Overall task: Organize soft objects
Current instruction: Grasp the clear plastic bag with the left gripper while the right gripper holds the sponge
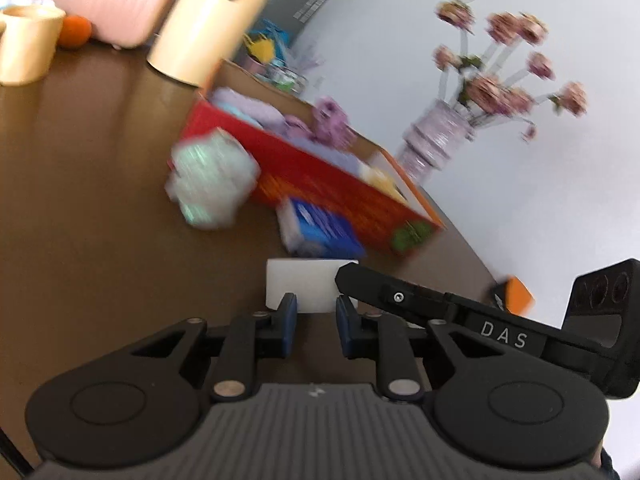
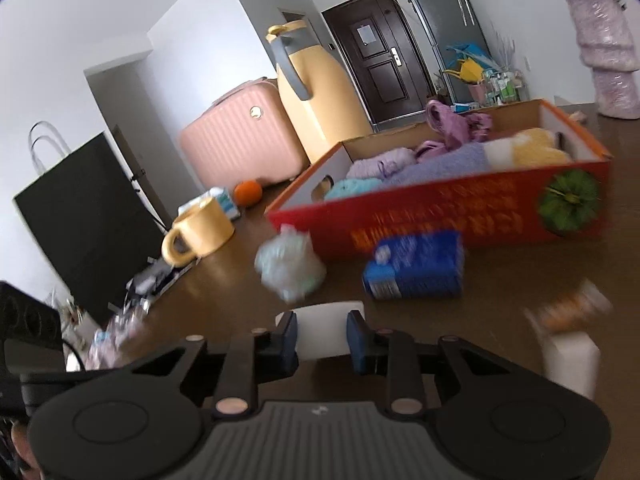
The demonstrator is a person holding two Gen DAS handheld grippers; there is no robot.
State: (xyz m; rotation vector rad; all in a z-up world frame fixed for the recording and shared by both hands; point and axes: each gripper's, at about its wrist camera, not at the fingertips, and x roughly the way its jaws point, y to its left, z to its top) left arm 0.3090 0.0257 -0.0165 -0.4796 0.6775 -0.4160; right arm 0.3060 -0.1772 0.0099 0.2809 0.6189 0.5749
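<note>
A red cardboard box (image 1: 320, 184) (image 2: 460, 216) on the brown table holds several soft cloths in purple, blue and yellow. A crumpled pale green-white soft bundle (image 1: 210, 178) (image 2: 290, 262) lies on the table against the box's front. A blue packet (image 1: 320, 228) (image 2: 416, 266) lies beside it. A white block (image 1: 308, 284) (image 2: 328, 330) sits between the fingertips of both grippers. My left gripper (image 1: 316, 312) has its jaws around one end of the block. My right gripper (image 2: 322, 338) has its jaws against the block's sides. The right gripper's body (image 1: 480, 320) shows in the left wrist view.
A yellow jug (image 1: 208, 20) (image 2: 320, 92), yellow mug (image 2: 200, 232) (image 1: 28, 44), orange (image 2: 248, 192) (image 1: 74, 30) and pink suitcase (image 2: 240, 136) stand behind. A vase of flowers (image 1: 440, 136) is by the box's far end. A white bottle (image 2: 572, 356) stands at right.
</note>
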